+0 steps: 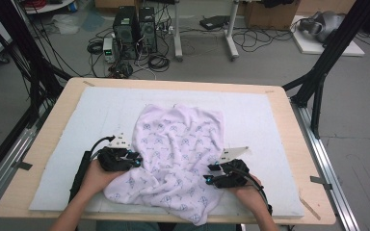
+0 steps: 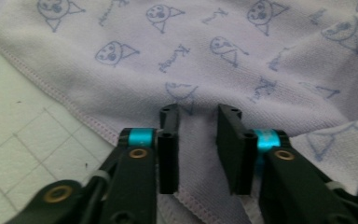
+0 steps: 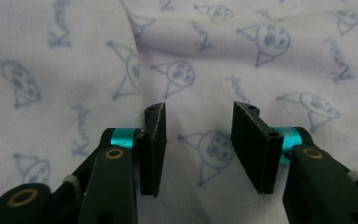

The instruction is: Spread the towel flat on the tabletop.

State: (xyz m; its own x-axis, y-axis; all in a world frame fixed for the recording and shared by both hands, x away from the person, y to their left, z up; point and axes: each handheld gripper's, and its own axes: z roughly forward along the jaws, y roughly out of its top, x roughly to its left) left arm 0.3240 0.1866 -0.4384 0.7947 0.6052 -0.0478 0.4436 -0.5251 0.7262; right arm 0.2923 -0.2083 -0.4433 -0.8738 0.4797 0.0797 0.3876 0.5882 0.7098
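You have the pale lilac towel (image 1: 178, 159) lying rumpled on the white padded mat (image 1: 265, 120) that covers the tabletop (image 1: 289, 139), its near edge hanging just over the mat's front. Your left gripper (image 1: 136, 160) sits at the towel's left hem, and in the left gripper view (image 2: 198, 140) its jaws stand a little apart, with the stitched hem running into the narrow gap between them; it has not yet clamped down. Your right gripper (image 1: 208, 179) rests on the towel's right side, and the right gripper view (image 3: 198, 144) shows its jaws spread wide over the printed cloth, pinching nothing.

The step in hand looks like taking hold of the towel at 2 points so you can spread or fold it. Next, you likely need to press the left jaws together on the hem, then slide the right gripper outward to find the right edge, since it sits over the middle of the cloth with no edge between its jaws.

The tabletop is light wood with a metal frame (image 1: 327, 159) alongside. Beyond it, the grey floor carries 2 black computer towers (image 1: 135, 31), loose cables (image 1: 255, 38) and white stand legs (image 1: 231, 33).
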